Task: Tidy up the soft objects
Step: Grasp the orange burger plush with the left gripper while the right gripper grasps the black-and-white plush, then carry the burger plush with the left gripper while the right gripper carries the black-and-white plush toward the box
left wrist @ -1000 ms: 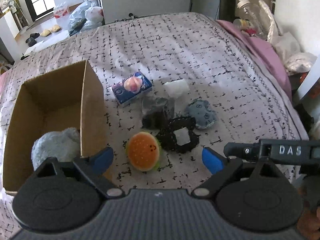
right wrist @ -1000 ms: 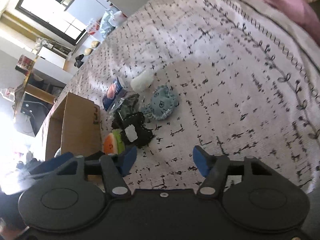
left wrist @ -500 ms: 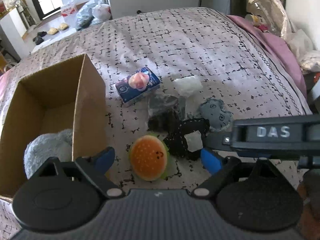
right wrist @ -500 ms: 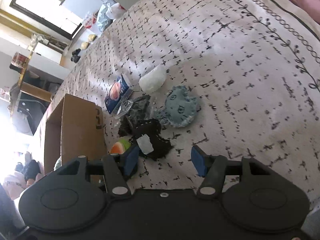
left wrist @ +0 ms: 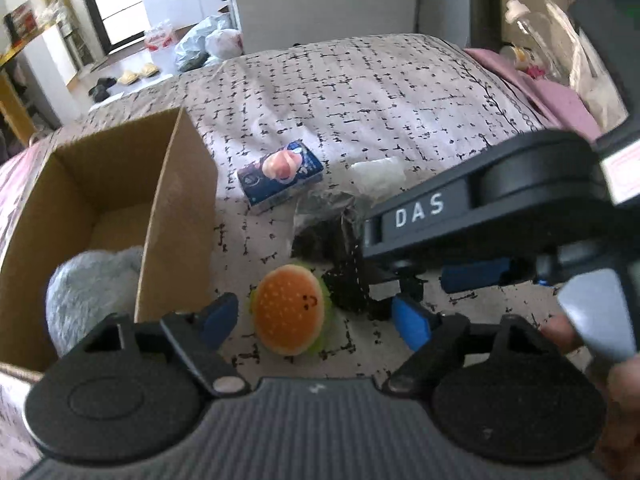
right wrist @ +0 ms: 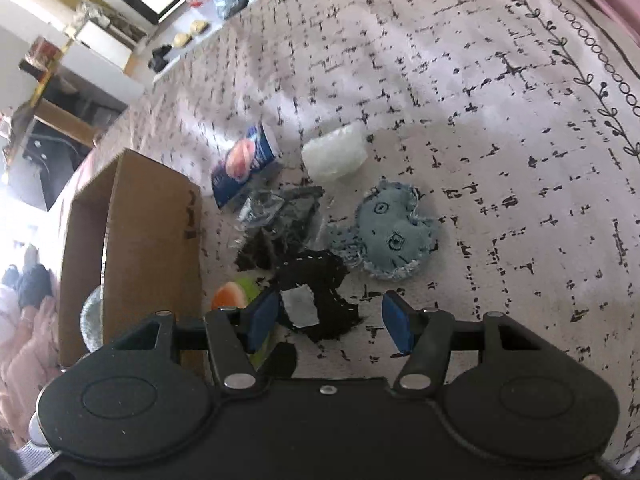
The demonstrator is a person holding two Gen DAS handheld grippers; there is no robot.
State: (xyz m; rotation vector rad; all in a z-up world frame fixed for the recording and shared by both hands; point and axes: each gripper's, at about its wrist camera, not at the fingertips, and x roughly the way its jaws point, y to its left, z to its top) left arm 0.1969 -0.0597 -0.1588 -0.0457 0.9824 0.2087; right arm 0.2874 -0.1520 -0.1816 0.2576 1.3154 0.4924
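On the bed, a burger plush (left wrist: 289, 309) lies between the open fingers of my left gripper (left wrist: 316, 320). A black fabric toy with a white tag (right wrist: 316, 300) lies between the open fingers of my right gripper (right wrist: 328, 322); it also shows in the left wrist view (left wrist: 348, 284). A blue denim plush (right wrist: 390, 232), a white soft block (right wrist: 334, 152), a blue tissue pack (right wrist: 244, 166) and a dark item in clear plastic (right wrist: 276, 216) lie beyond. A grey plush (left wrist: 94, 288) sits in the cardboard box (left wrist: 176, 200). The right gripper's body (left wrist: 500, 208) hides the denim plush in the left wrist view.
The box stands at the left on the patterned bedspread (right wrist: 500, 120). Pink bedding (left wrist: 552, 92) and a plastic bottle (left wrist: 524, 24) lie at the far right. Bags (left wrist: 208, 44) and shoes are on the floor past the bed.
Both grippers have moved down and forward toward the pile. The right gripper now straddles the black toy and crosses the left wrist view; the left straddles the burger plush.
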